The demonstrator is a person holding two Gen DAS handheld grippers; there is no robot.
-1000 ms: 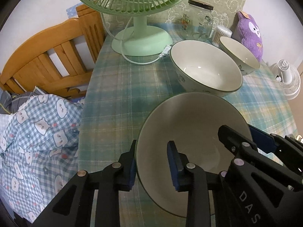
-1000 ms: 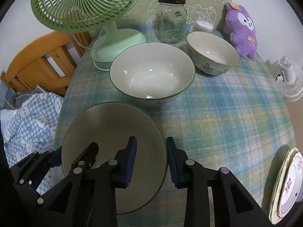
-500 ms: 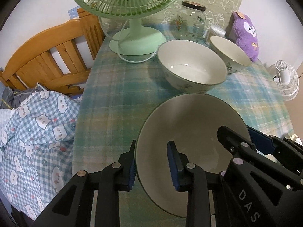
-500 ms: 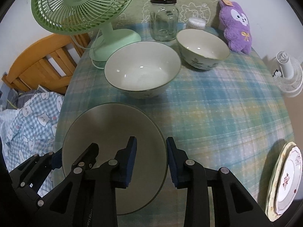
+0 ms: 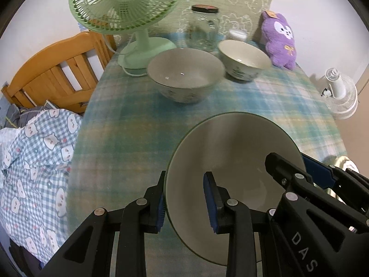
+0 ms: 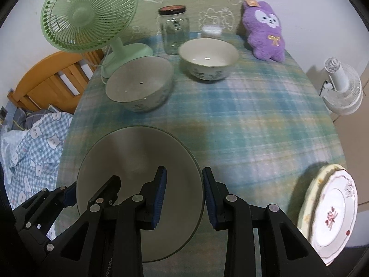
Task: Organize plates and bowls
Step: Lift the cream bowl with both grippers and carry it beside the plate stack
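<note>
Plate (image 5: 233, 152): gripped on two sides; its left rim is clamped between the left gripper (image 5: 184, 203) jaws, its right rim between the right gripper (image 6: 184, 196) jaws.
Plate position: held at the near edge of the bench (image 6: 253, 120); whether it touches the cloth cannot be told.
Gripper pose: both are pointed forward along the bench, side by side, the right one entering the left view at near right.
Large bowl (image 6: 139, 83): set far left, in front of the green fan (image 6: 87, 13).
Small bowl (image 6: 208, 57): set to its right, beside the glass jar (image 6: 174, 32).
Flowered plates (image 6: 329, 210): stacked at the near right edge.
</note>
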